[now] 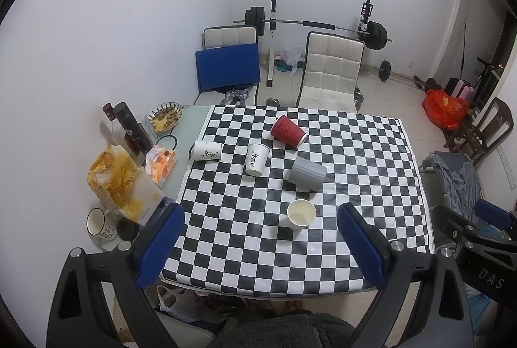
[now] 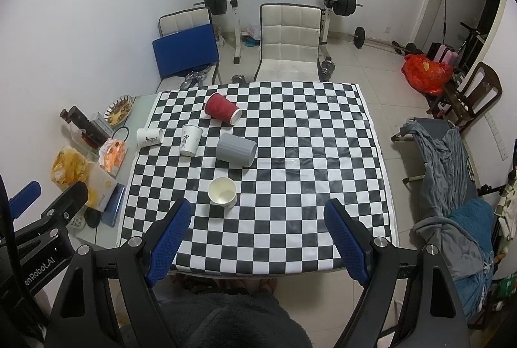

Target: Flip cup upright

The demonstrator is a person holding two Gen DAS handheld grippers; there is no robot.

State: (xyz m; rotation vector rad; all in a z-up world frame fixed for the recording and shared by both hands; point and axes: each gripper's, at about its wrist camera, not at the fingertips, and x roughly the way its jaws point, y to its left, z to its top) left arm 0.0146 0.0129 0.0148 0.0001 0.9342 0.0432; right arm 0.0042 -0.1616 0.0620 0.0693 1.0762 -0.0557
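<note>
Hovering above the near edge of the checkered surface [image 1: 371, 160], both hand-held grippers are spreading their blue-padded fingers wide, holding nothing.

Going left to right: the left hand-held gripper [image 1: 260, 243] is hanging over the near edge with a plain white paper cup [image 1: 300, 214] standing upright between and beyond its fingers; a white paper cup with black calligraphy [image 1: 207, 150] is lying on its side at the cloth's left edge, a second printed white cup [image 1: 257, 159] is sitting tilted beside it, a red ribbed paper cup [image 1: 287, 128] is lying on its side farther back, and a grey ribbed cup [image 1: 307, 172] is lying toppled to the right. The right hand-held gripper [image 2: 257, 236] is hanging apart from all the cups.
</note>
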